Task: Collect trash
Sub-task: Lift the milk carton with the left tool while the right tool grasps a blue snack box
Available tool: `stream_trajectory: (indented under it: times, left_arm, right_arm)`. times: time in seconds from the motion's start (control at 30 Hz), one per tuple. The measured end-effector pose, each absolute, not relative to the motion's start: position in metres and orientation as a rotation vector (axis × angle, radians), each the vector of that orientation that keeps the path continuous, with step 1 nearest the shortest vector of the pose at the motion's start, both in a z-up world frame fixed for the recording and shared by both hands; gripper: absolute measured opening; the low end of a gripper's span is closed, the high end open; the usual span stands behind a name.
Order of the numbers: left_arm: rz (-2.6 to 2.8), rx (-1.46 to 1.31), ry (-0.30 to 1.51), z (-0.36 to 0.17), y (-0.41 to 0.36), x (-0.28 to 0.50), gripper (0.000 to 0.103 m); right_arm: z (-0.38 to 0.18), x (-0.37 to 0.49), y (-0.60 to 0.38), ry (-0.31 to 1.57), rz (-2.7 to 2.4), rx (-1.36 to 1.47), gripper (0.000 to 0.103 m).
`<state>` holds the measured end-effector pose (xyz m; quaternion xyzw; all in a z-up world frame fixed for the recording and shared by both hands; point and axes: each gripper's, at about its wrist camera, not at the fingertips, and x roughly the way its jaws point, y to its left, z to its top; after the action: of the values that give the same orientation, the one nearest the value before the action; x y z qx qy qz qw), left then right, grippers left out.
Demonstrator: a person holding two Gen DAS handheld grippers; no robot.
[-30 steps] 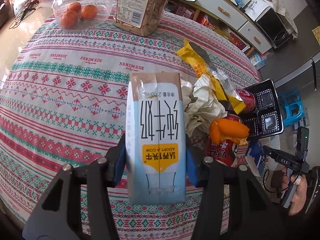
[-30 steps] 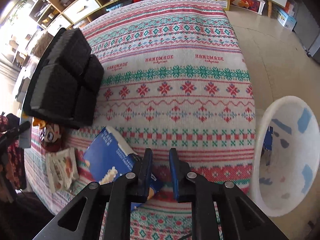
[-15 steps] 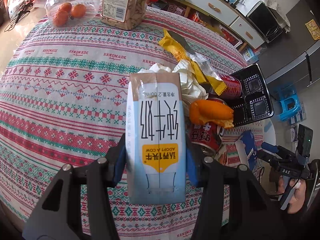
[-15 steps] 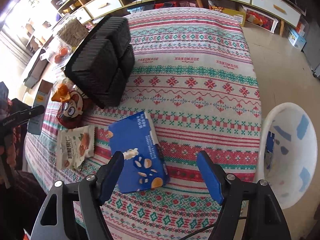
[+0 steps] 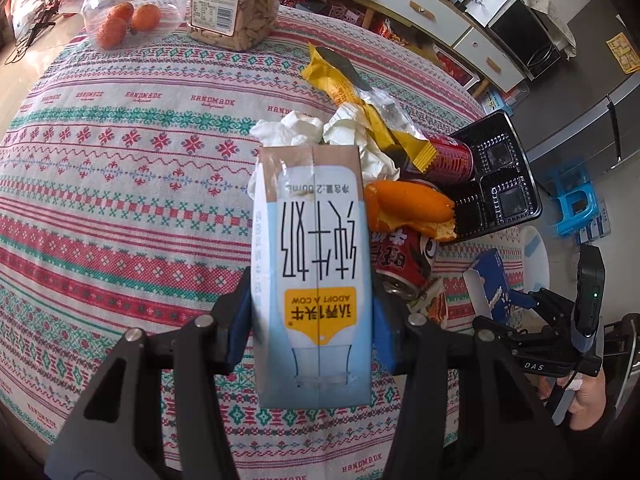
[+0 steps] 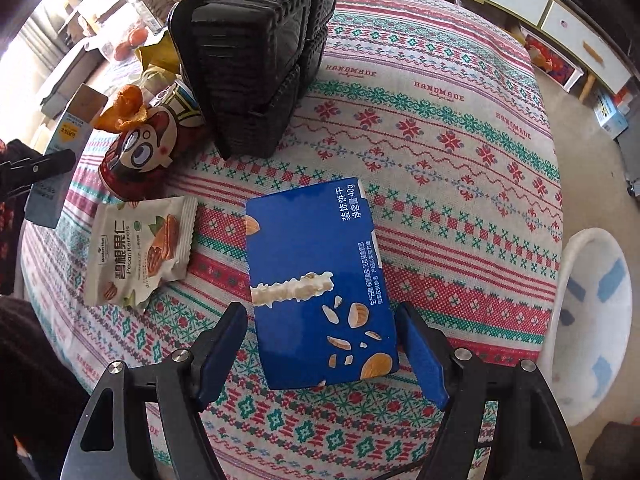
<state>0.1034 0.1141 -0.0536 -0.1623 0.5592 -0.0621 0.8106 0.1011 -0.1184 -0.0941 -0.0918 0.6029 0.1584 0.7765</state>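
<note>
My left gripper [image 5: 312,332] is shut on a pale blue milk carton [image 5: 314,264], held above the table. My right gripper [image 6: 320,352] is open, its jaws on either side of a blue biscuit box [image 6: 316,280] that lies flat on the cloth; the pads stand a little off its sides. A pecan snack packet [image 6: 140,248], a red cartoon can [image 6: 140,156] with orange peel [image 6: 124,108] on it, and a black plastic tray [image 6: 256,48] lie beyond. In the left wrist view I see crumpled tissue [image 5: 320,128], a yellow wrapper [image 5: 360,96] and red cans [image 5: 444,156].
A white bin [image 6: 592,320] stands on the floor off the table's right edge. A jar with oranges [image 5: 132,4] and a jar of seeds [image 5: 232,0] stand at the far side of the patterned tablecloth [image 5: 120,160]. Cabinets line the wall behind.
My right gripper has opened wide and moved over the blue box, which now lies between its jaws. My left gripper has lifted and pulled back with the carton.
</note>
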Motion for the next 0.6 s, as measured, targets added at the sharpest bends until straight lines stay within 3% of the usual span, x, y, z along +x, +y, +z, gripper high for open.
stream_trajectory:
  times: [0.03, 0.1, 0.6]
  left_arm:
    - [-0.135, -0.346, 1.195, -0.053, 0.113, 0.103, 0.053]
    - [-0.142, -0.343, 1.193, -0.053, 0.112, 0.103, 0.053]
    - [-0.245, -0.250, 1.105, -0.025, 0.057, 0.100, 0.053]
  right_arm:
    - [-0.094, 0.100, -0.116, 1.301, 0.341, -0.206, 0.075]
    - [-0.093, 0.099, -0.115, 1.299, 0.340, -0.219, 0.062]
    - [-0.046, 0.078, -0.181, 1.200, 0.283, -0.124, 0.062]
